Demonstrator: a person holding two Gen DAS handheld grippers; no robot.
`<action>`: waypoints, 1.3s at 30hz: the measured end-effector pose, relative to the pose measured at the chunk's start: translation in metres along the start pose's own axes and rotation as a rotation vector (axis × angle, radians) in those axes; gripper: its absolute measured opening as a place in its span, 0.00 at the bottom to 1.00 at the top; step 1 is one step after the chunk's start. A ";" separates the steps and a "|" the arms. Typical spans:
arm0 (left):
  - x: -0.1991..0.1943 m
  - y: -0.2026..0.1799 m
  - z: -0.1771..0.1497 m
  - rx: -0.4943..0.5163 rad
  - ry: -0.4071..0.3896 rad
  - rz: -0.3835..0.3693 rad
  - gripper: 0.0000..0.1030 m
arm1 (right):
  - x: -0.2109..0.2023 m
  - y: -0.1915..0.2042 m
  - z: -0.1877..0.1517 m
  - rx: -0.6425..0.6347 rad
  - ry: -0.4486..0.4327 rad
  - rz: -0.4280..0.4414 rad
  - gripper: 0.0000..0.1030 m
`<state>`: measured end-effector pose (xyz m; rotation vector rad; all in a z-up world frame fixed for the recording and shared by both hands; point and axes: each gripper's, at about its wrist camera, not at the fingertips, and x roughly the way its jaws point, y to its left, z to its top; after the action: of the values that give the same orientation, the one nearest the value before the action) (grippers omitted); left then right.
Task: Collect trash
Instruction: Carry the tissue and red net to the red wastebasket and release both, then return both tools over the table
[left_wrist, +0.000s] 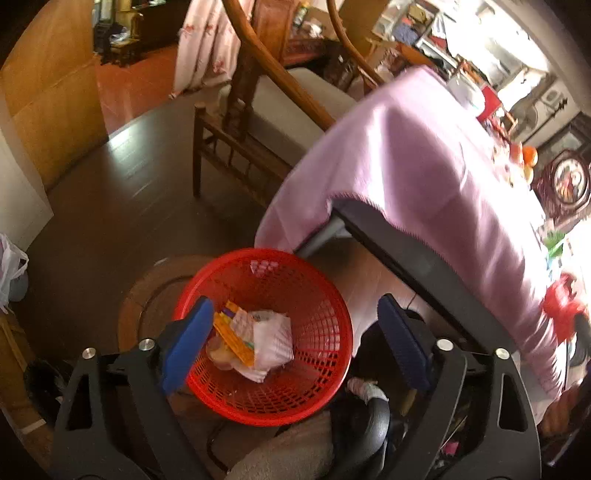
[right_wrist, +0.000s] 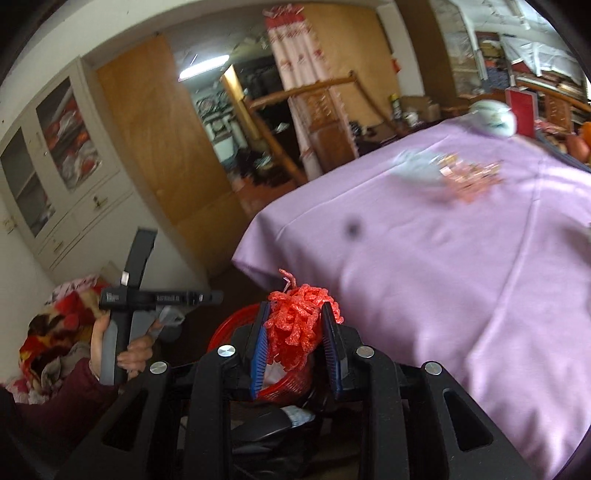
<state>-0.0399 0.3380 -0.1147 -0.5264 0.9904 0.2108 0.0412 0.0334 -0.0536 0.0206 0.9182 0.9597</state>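
A red mesh basket stands on the floor by the table corner, holding white crumpled wrappers and a yellow packet. My left gripper hangs above it, open, with nothing pressed between its blue pads. My right gripper is shut on a bunch of red foam netting, held over the basket, whose rim shows below the fingers. More litter, a grey wrapper and pink scraps, lies on the purple tablecloth. A hand grips the left gripper's handle at lower left in the right wrist view.
The table with the purple cloth fills the right side. A wooden chair stands behind the basket. A white jar and a red box sit at the table's far end. A cabinet lines the left wall. A black chair base lies below.
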 end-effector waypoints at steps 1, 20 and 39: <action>-0.003 0.001 0.001 -0.004 -0.013 0.008 0.87 | 0.007 0.003 0.000 -0.006 0.017 0.008 0.27; -0.022 0.027 0.007 -0.037 -0.121 0.084 0.90 | 0.122 0.064 0.012 -0.122 0.201 0.101 0.63; -0.038 -0.083 0.003 0.202 -0.187 0.087 0.93 | -0.025 -0.023 0.000 0.026 -0.114 -0.129 0.94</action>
<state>-0.0248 0.2707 -0.0542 -0.2740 0.8414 0.2311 0.0514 0.0021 -0.0459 0.0377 0.8164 0.8187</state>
